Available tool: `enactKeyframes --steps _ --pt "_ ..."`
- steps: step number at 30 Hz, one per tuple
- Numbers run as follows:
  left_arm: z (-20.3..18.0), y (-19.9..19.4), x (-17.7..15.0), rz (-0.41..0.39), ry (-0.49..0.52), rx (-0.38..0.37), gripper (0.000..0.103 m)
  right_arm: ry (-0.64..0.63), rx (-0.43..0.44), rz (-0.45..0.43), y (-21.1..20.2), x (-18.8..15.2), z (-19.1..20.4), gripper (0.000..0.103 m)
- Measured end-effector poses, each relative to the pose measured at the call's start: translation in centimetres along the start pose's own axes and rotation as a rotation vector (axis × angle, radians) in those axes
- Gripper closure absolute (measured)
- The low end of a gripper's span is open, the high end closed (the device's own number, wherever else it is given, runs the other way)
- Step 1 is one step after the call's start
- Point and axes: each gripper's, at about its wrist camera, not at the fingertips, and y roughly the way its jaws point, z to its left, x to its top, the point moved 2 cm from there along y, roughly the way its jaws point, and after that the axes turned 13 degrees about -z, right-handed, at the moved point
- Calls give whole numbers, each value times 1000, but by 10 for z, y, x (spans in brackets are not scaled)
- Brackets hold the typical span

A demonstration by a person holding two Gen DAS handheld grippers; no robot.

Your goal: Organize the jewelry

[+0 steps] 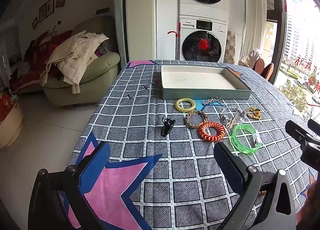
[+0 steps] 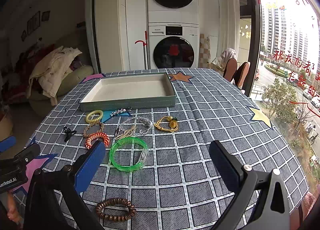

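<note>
An empty grey-green tray (image 1: 204, 94) (image 2: 128, 104) sits at the table's far side. In front of it lie a yellow coil hair tie (image 1: 185, 105) (image 2: 94, 116), a braided brown ring (image 1: 196, 119), an orange coil tie (image 1: 212, 131) (image 2: 98, 139), a green bangle (image 1: 245, 138) (image 2: 129, 154), a black claw clip (image 1: 167, 126) (image 2: 68, 133), a silver hair clip (image 1: 211, 101), a clear chain (image 2: 136, 124) and a yellow cord bracelet (image 1: 253, 113) (image 2: 167, 125). A brown coil tie (image 2: 115, 209) lies under my right gripper (image 2: 157, 162). My left gripper (image 1: 162, 162) is open and empty above the cloth; the right is open too.
The table wears a grey checked cloth (image 1: 140, 130) with star patterns. A green sofa (image 1: 84, 74) piled with clothes stands left of it. Stacked washing machines (image 1: 202, 46) are behind, and chairs (image 2: 236, 72) by the window at right.
</note>
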Motion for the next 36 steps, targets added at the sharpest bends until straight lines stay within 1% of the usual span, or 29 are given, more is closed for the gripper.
enactKeyframes --steps 36 --pt "1 7 -1 17 6 8 0 10 4 16 6 -5 0 0"
